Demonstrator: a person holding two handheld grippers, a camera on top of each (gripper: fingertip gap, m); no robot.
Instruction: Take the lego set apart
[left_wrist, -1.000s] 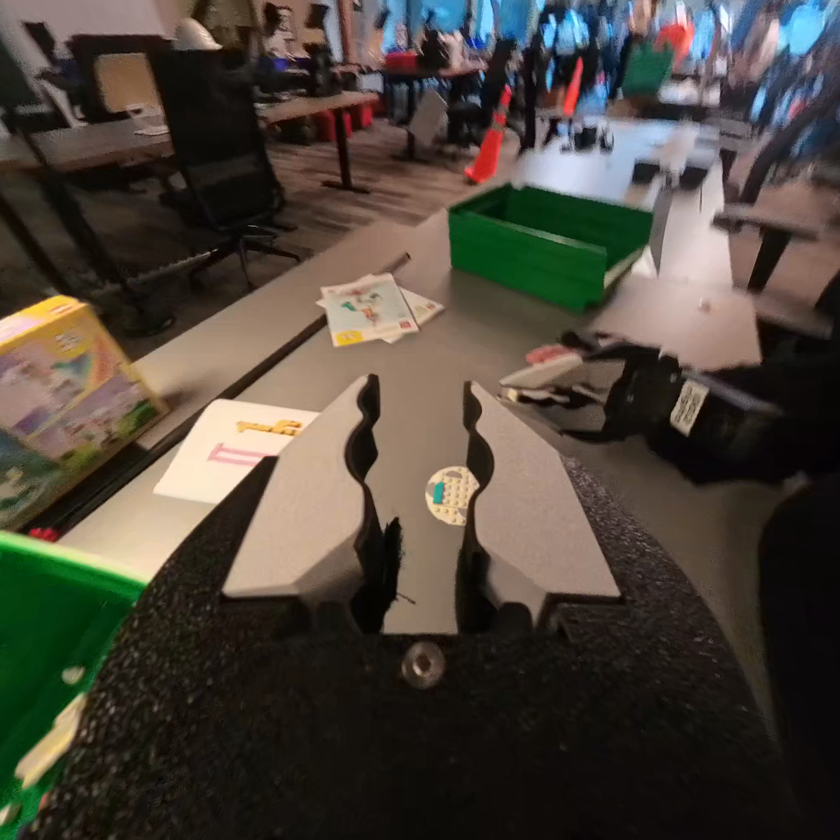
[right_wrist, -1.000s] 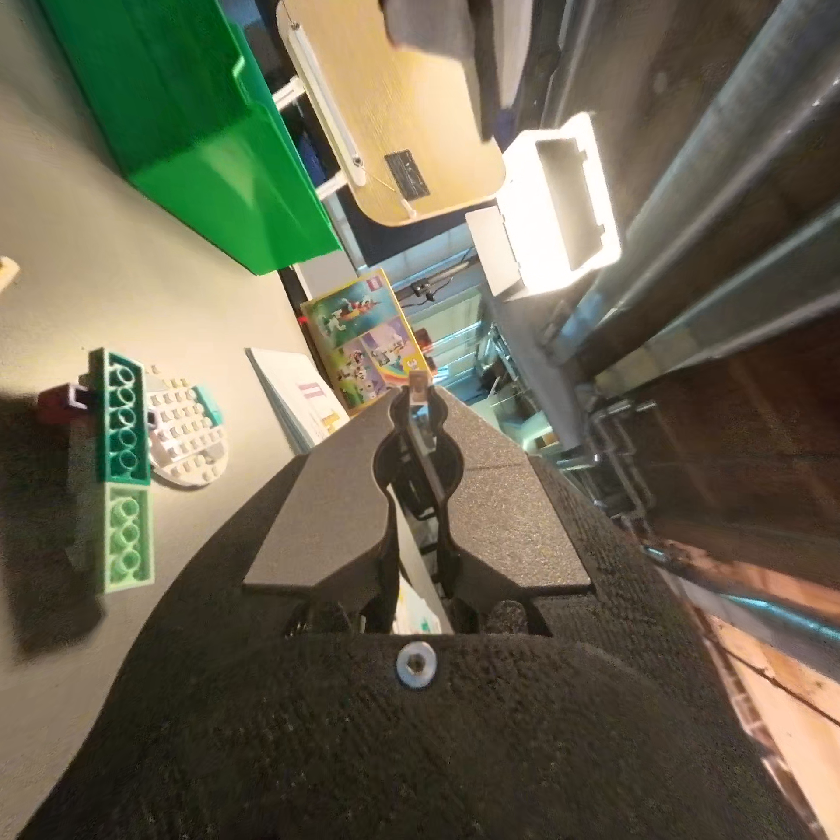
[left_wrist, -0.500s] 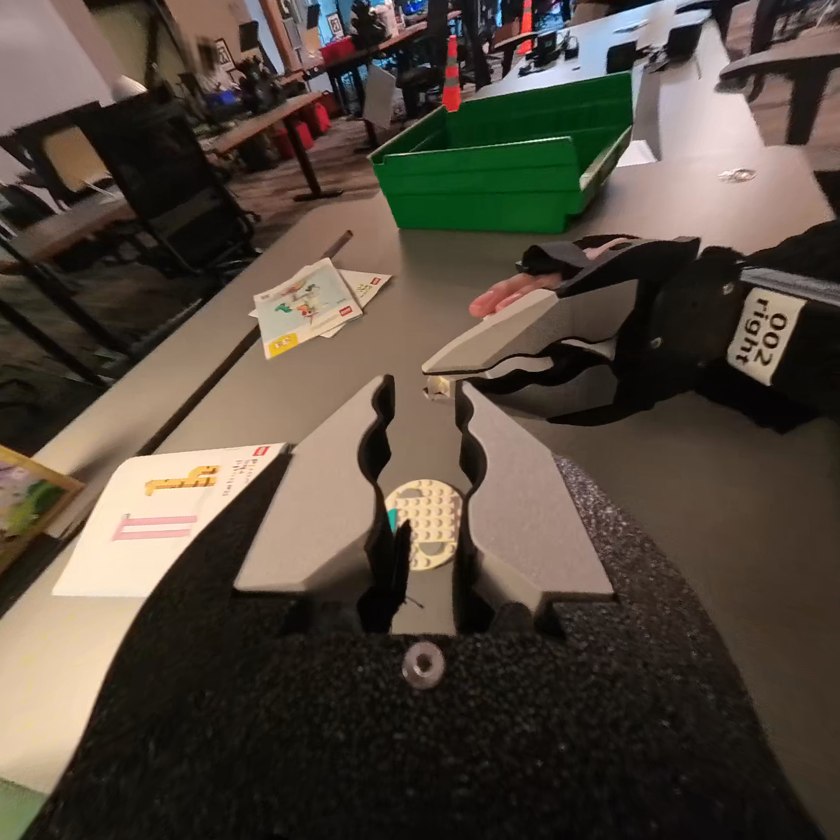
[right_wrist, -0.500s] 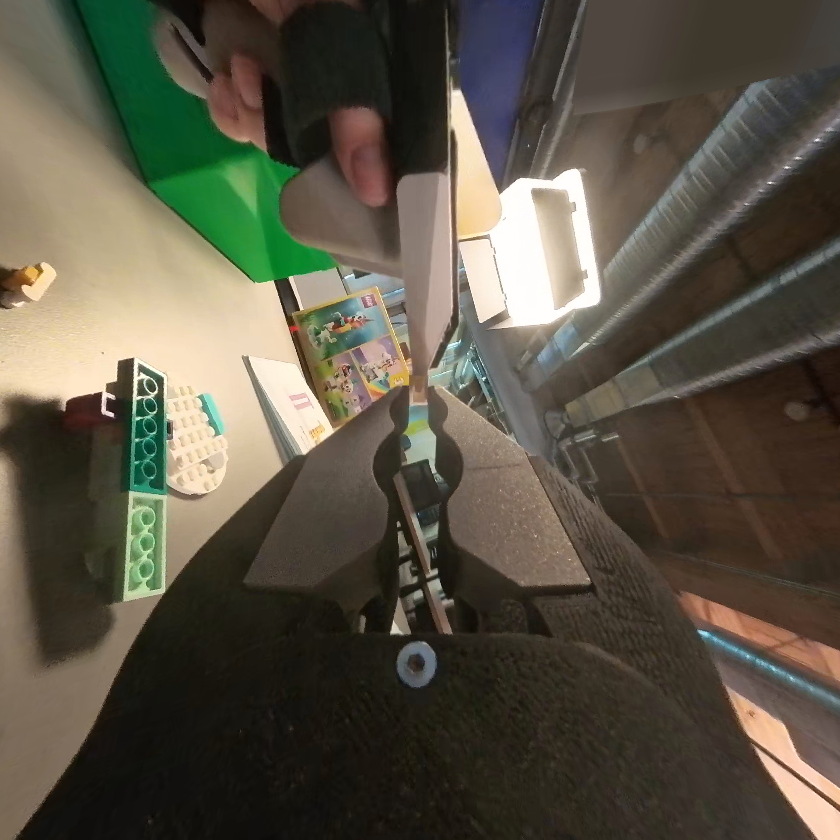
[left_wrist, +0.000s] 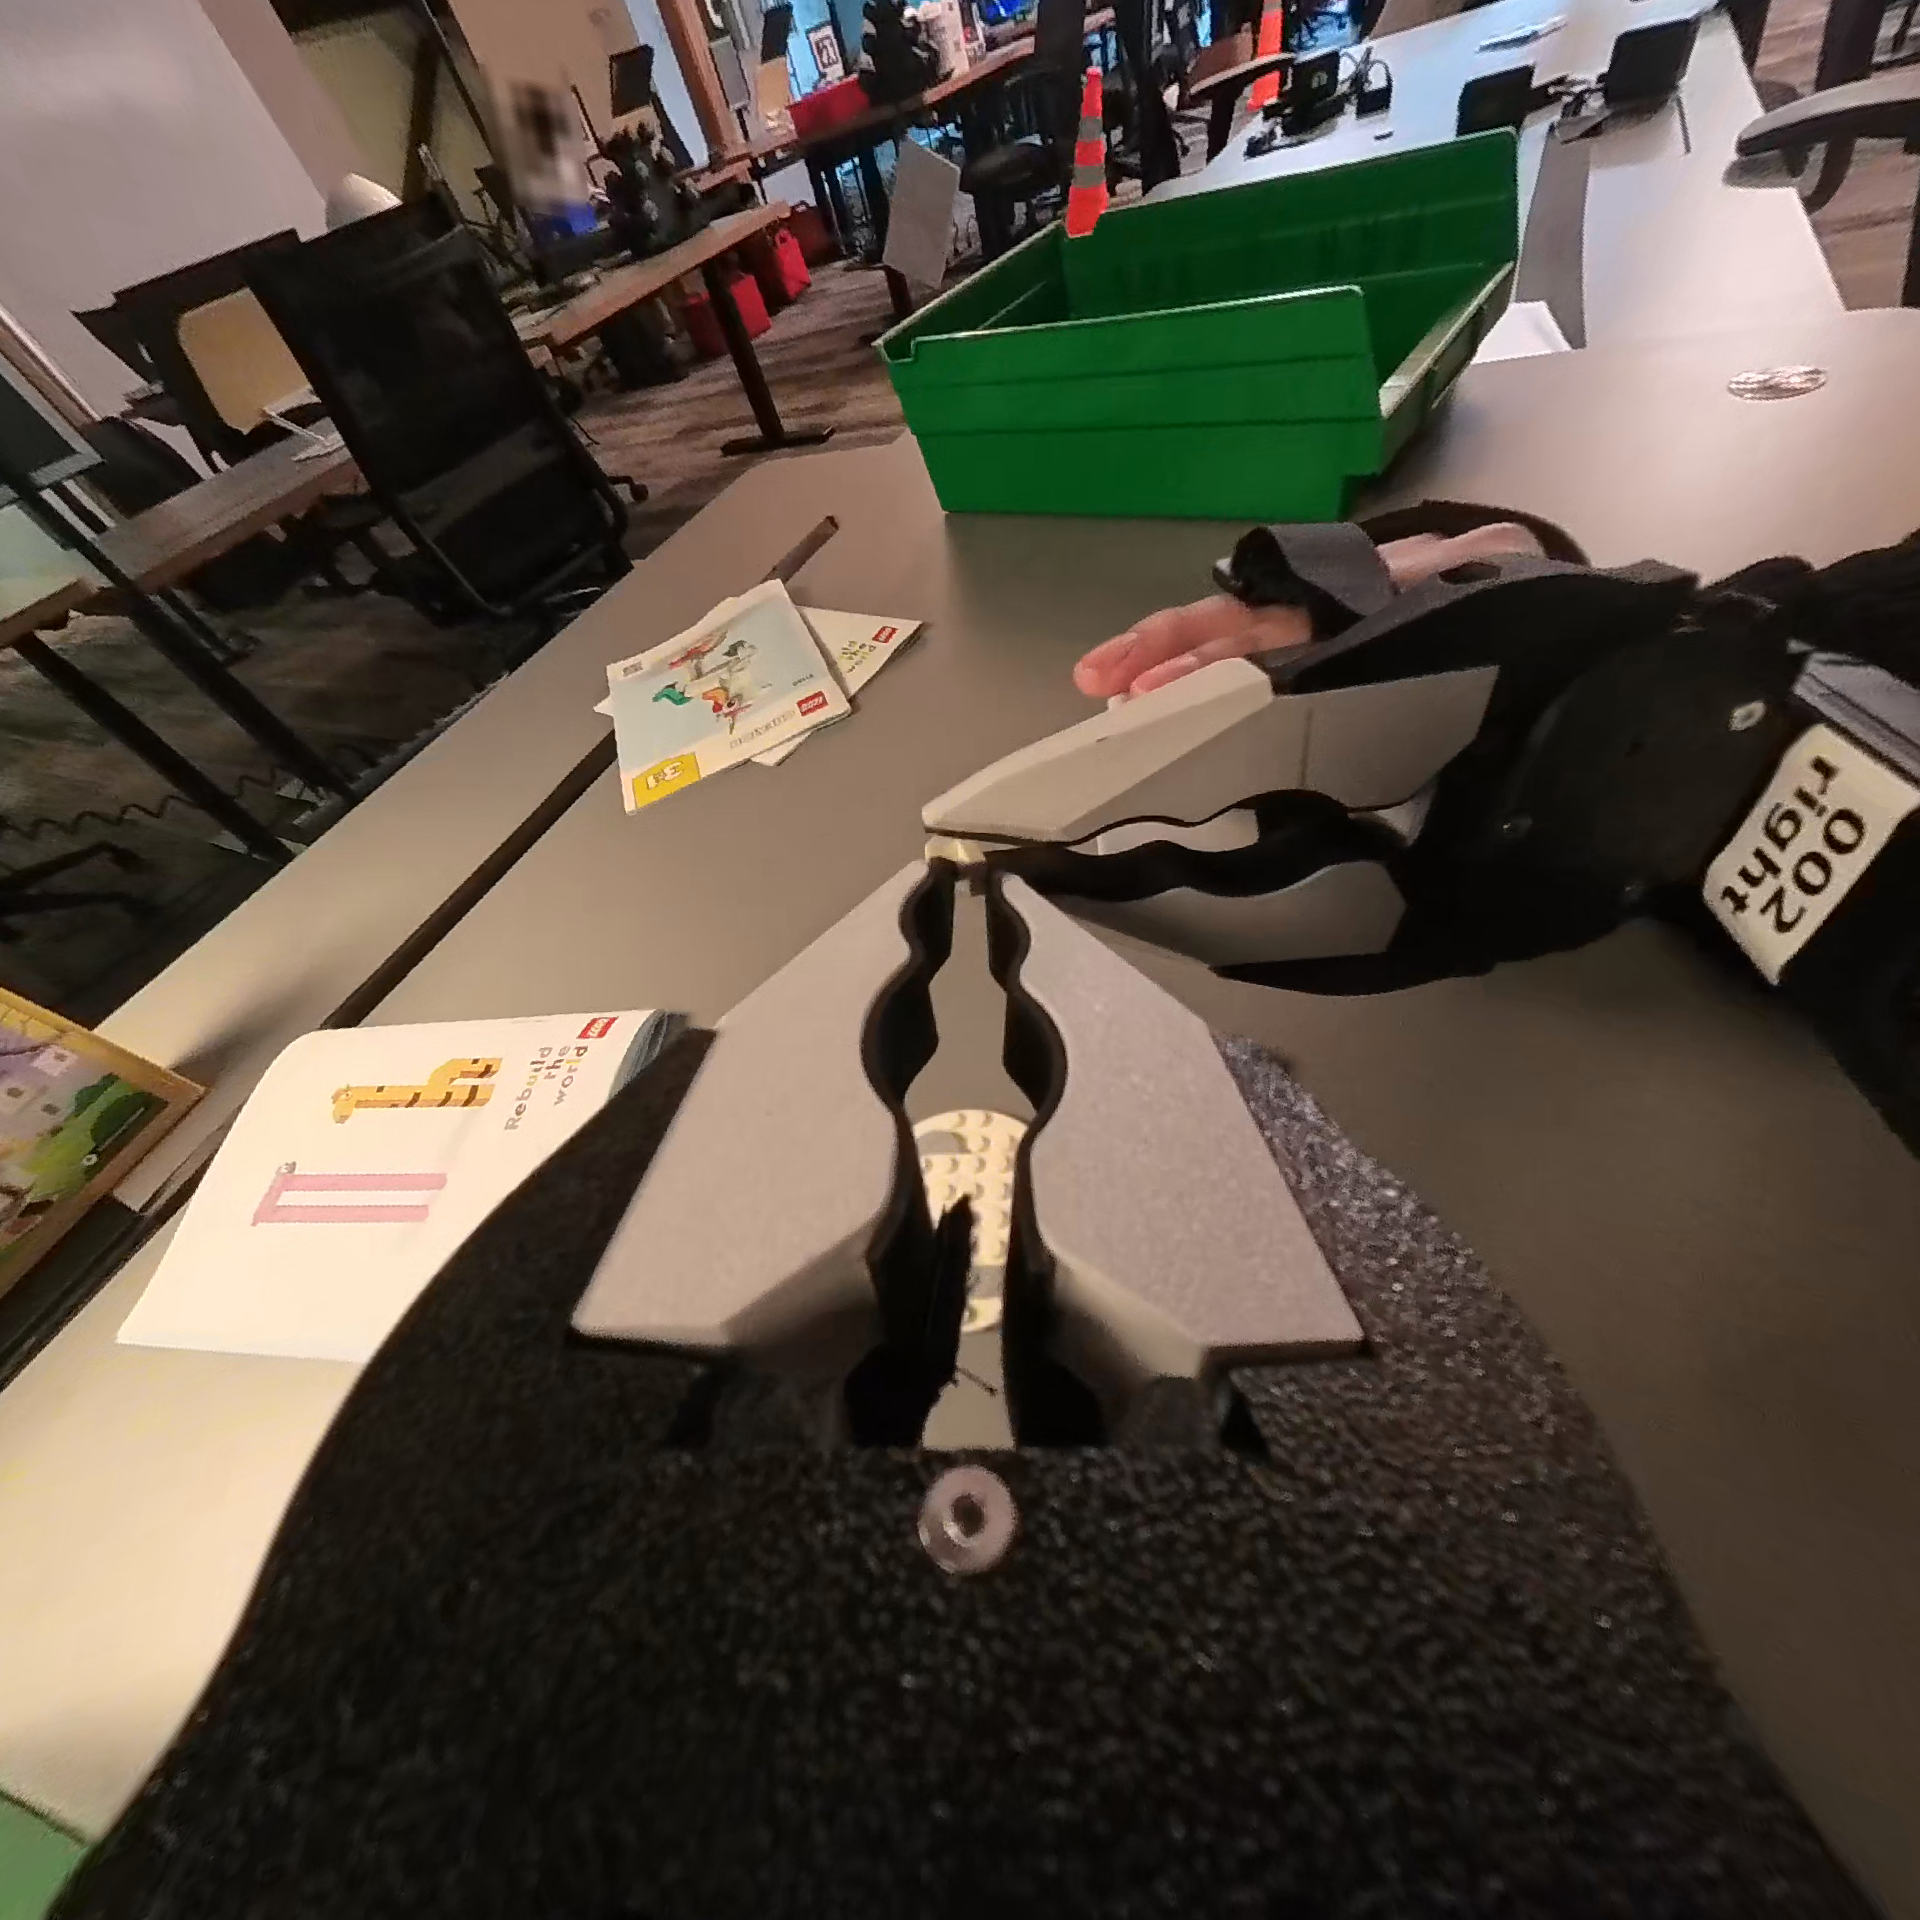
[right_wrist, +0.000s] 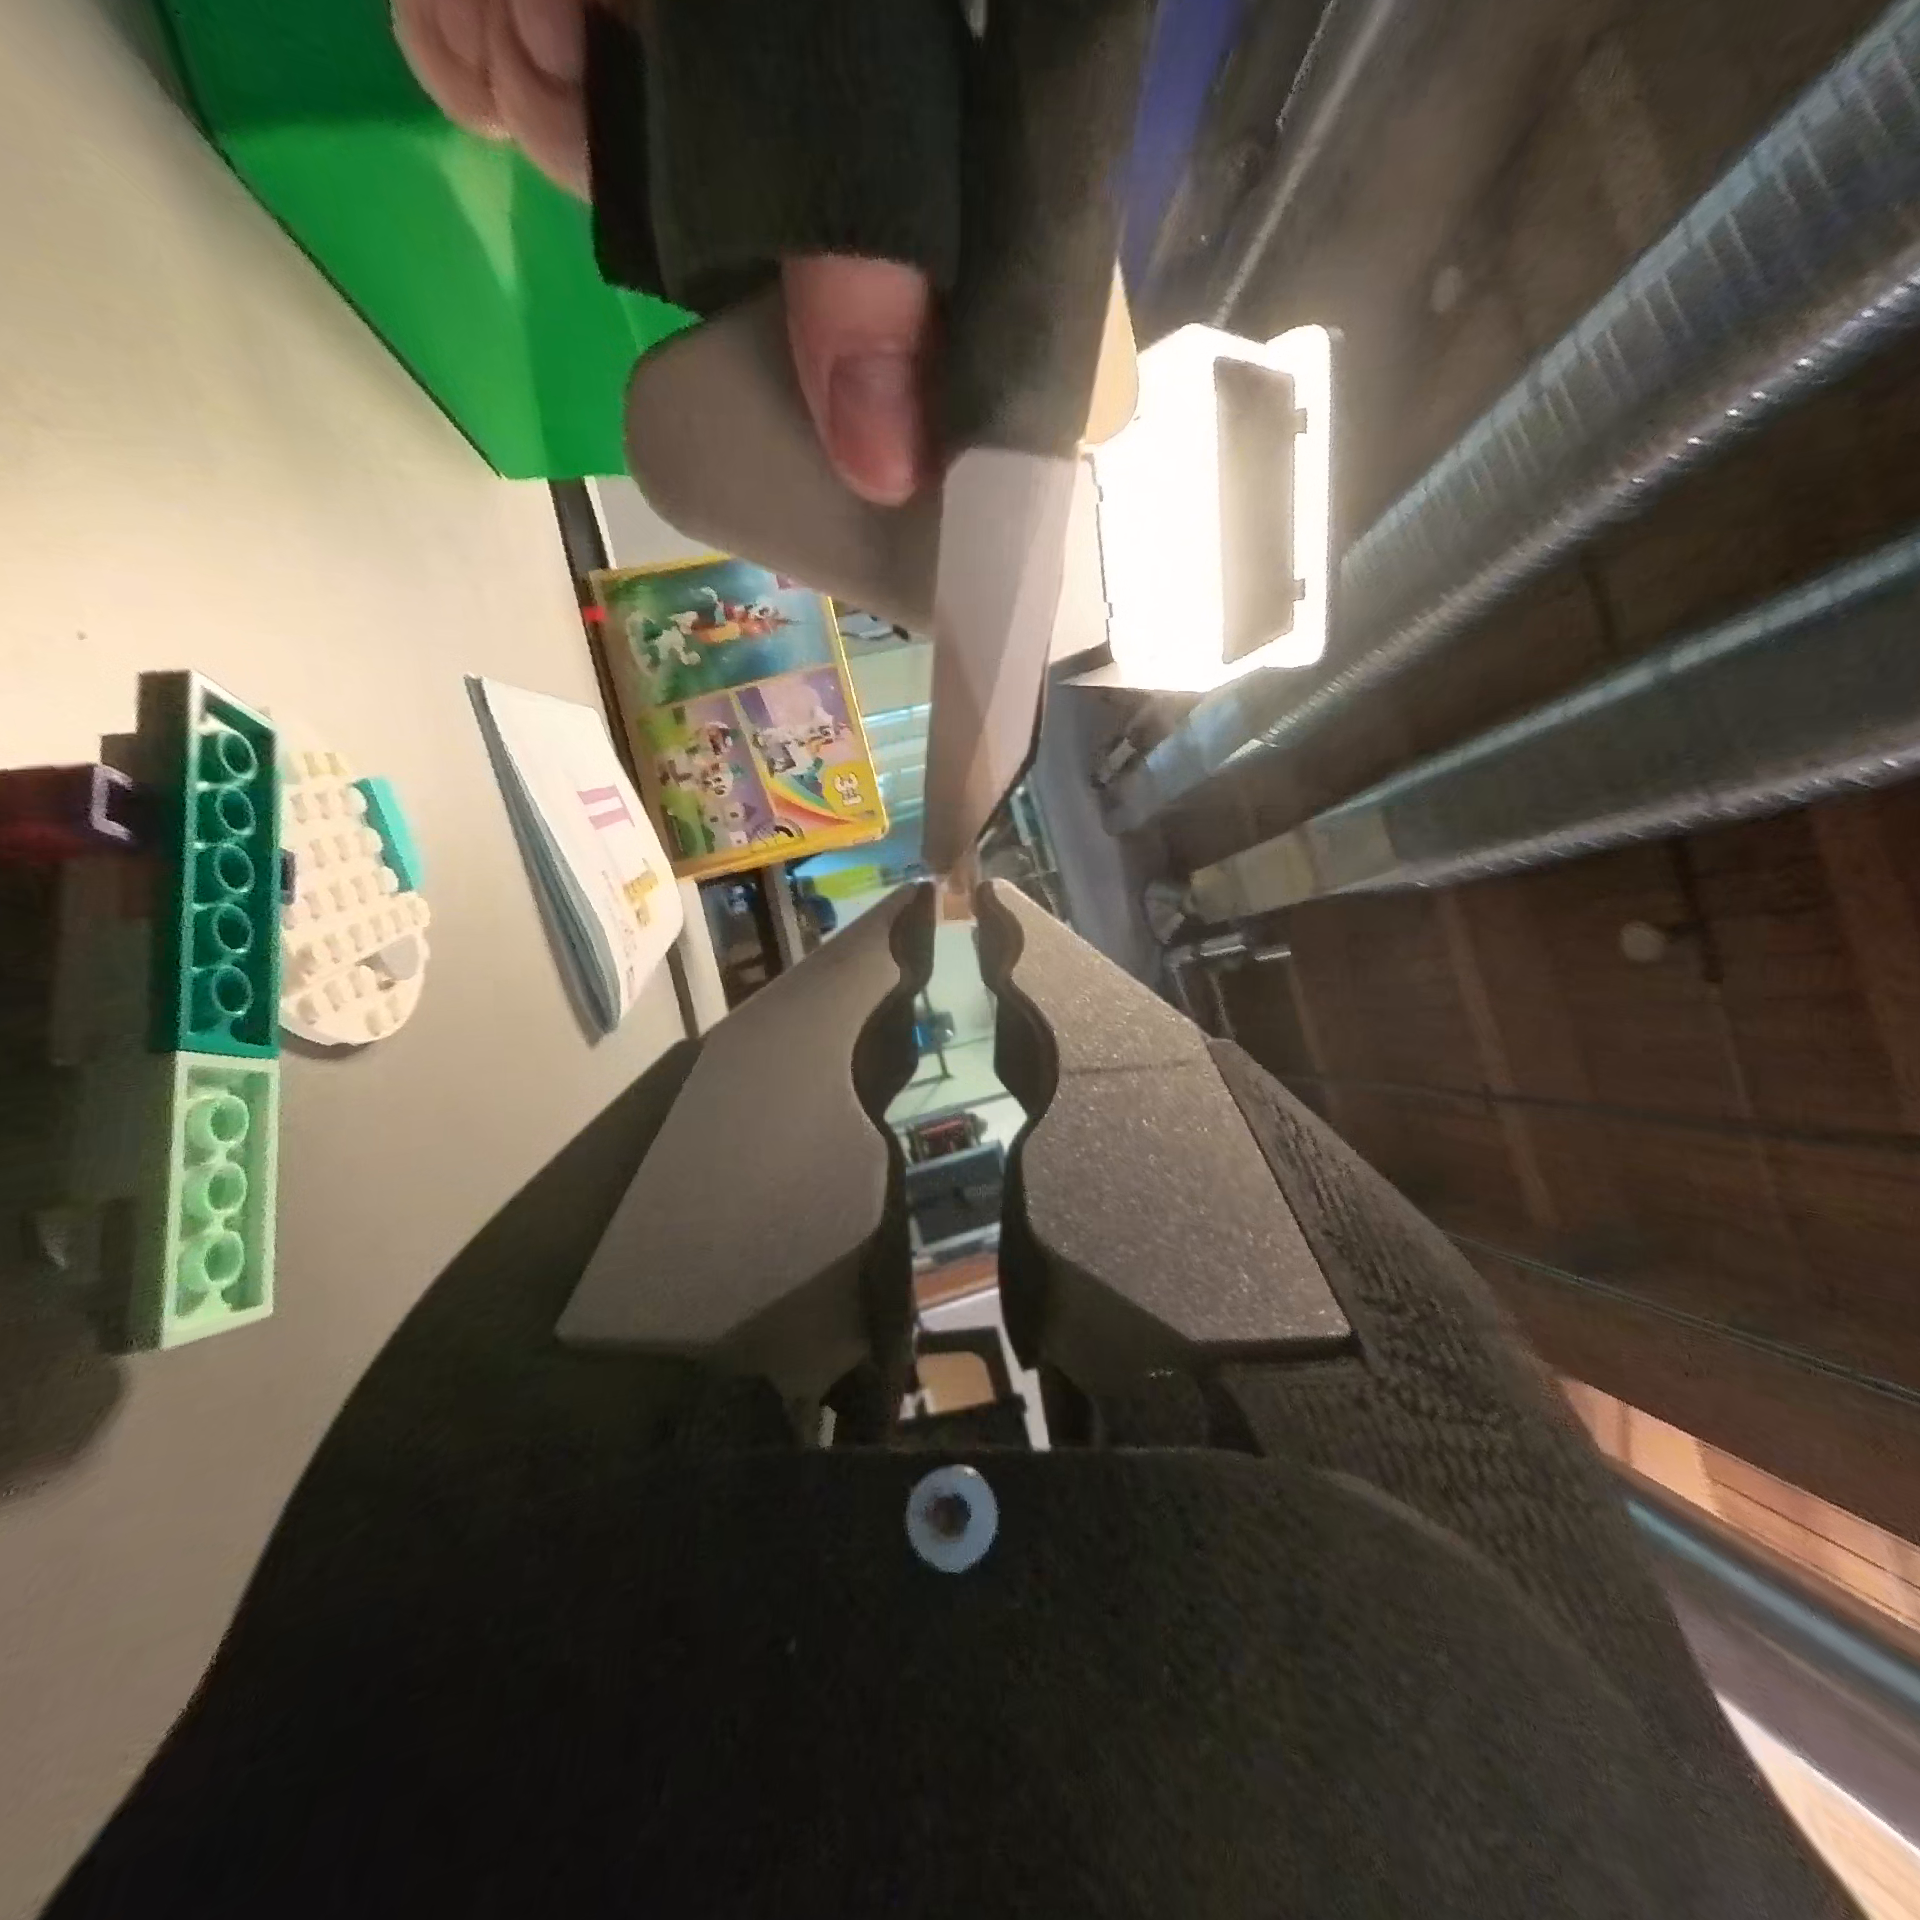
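Observation:
A small tan lego piece (left_wrist: 956, 855) is held above the table between two gripper tips. My left gripper (left_wrist: 961, 883) is shut on it. My right gripper (left_wrist: 935, 831) comes in from the right, lying on its side, and is shut on the same piece. In the right wrist view the piece (right_wrist: 956, 899) sits at my right gripper's tips (right_wrist: 951, 902), and my left gripper (right_wrist: 951, 857) points down onto it. A white round plate (left_wrist: 961, 1174) lies on the table below. The right wrist view shows it (right_wrist: 353, 914) beside a dark green brick (right_wrist: 218, 862) and a light green brick (right_wrist: 218, 1205).
A green bin (left_wrist: 1195, 395) stands at the far side of the grey table (left_wrist: 1558, 1247). Two small booklets (left_wrist: 727, 696) lie in the middle. A white booklet (left_wrist: 395, 1164) and a yellow lego box (left_wrist: 62, 1122) are at the left. A dark red piece (right_wrist: 52, 821) sits by the bricks. Left and right tips are no more than a few centimetres apart. Left tips and right tips are each some 11 cm from the white round plate (left_wrist: 961, 1174). Seen from the right wrist view (right_wrist: 340, 918) as well.
My left gripper has swung toward the right gripper and closed from open onto the small tan piece at the right gripper's tips. The bricks on the table have not moved.

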